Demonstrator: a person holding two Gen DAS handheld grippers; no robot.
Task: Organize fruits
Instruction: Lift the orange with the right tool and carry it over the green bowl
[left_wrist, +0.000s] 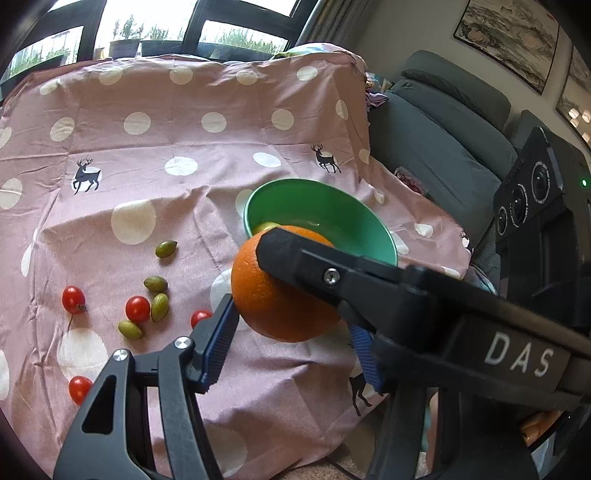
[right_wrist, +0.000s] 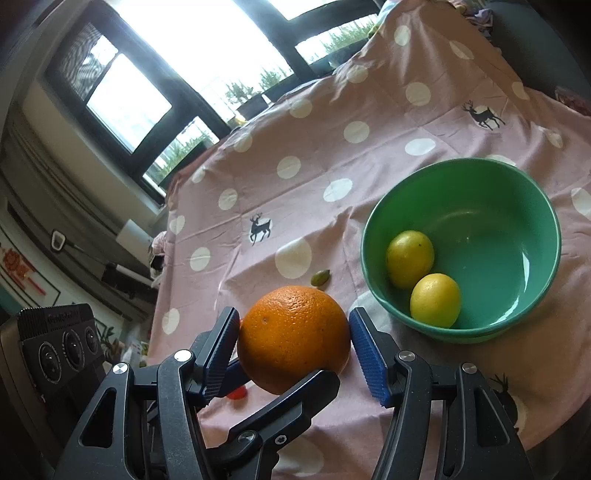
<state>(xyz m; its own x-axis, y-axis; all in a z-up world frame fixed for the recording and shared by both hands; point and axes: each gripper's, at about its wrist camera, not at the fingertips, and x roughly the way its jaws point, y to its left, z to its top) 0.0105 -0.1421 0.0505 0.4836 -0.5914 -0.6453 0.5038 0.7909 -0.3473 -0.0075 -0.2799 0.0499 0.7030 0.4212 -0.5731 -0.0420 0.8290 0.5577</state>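
An orange (left_wrist: 275, 291) sits between the fingers of both grippers, just left of a green bowl (left_wrist: 354, 236). My left gripper (left_wrist: 291, 339) has its blue pads on both sides of the orange. My right gripper (right_wrist: 293, 343) also closes its blue pads on the orange (right_wrist: 293, 338); its arm crosses the left wrist view. The bowl (right_wrist: 517, 184) holds two lemons (right_wrist: 410, 258), (right_wrist: 436, 301). Cherry tomatoes (left_wrist: 137, 308) and green olives (left_wrist: 159, 306) lie scattered on the pink spotted cloth (left_wrist: 184, 140) to the left.
A grey sofa (left_wrist: 443, 147) stands right of the cloth-covered table. One olive (right_wrist: 319, 277) lies behind the orange. Windows with plants are at the back. The table's right edge drops off near the bowl.
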